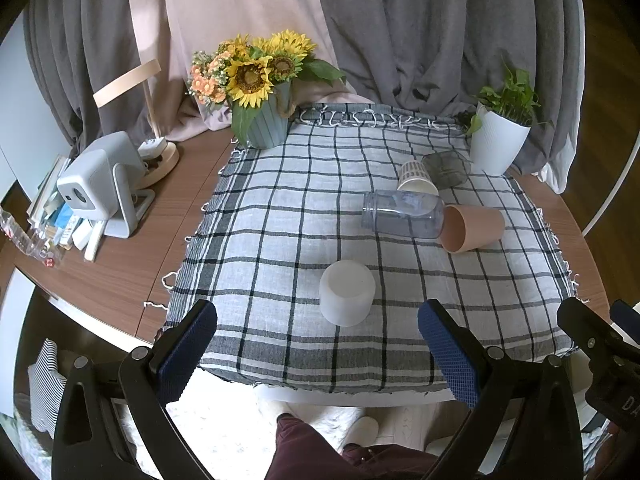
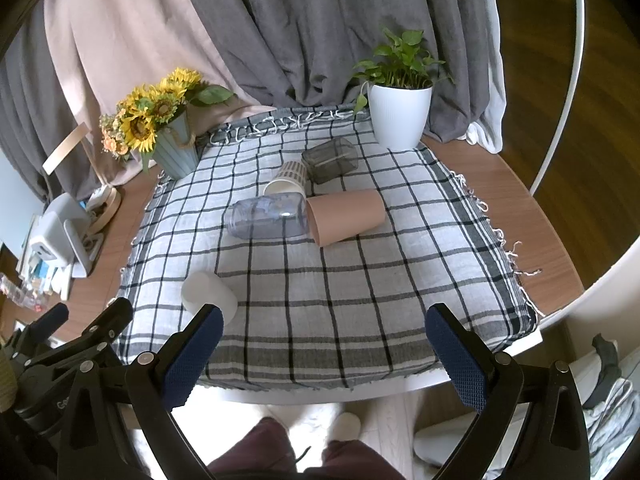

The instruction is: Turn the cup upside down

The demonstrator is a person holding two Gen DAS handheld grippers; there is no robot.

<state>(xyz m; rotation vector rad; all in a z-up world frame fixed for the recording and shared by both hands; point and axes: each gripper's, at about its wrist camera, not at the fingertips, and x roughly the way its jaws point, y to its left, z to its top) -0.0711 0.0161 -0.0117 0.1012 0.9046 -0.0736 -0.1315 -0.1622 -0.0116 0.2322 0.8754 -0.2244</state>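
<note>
Grey and pink curtains (image 1: 400, 32) hang behind a round wooden table (image 1: 120, 272), most of it covered by a checked cloth (image 1: 280, 208) with fringed edges.

At the cloth's far left corner stands a ribbed blue pot of sunflowers (image 1: 256, 80); at the far right corner, a white pot with a green plant (image 2: 400, 116). Left of the cloth, on bare wood, sits a grey projector (image 1: 100, 188) on its stand, with a clutter of small items beside it.

Four cups lie on their sides in a cluster on the far right part of the cloth. The clear bluish cup (image 2: 266, 217) and the pink cup (image 2: 348, 216) lie touching. Behind them are the patterned paper cup (image 2: 286, 182) and, just beside it, the dark glass (image 2: 330, 160).

Well apart from these, near the front edge, the white cup (image 1: 347, 293) stands upside down on the cloth, its flat base up.

Both grippers hover at the front edge of the table, holding nothing. The left gripper (image 1: 318, 354) has its jaws spread wide, with the white cup just ahead, between the fingers' lines but untouched. The right gripper (image 2: 324, 356) is likewise spread wide, the white cup just beyond its left pad (image 2: 192, 364).
</note>
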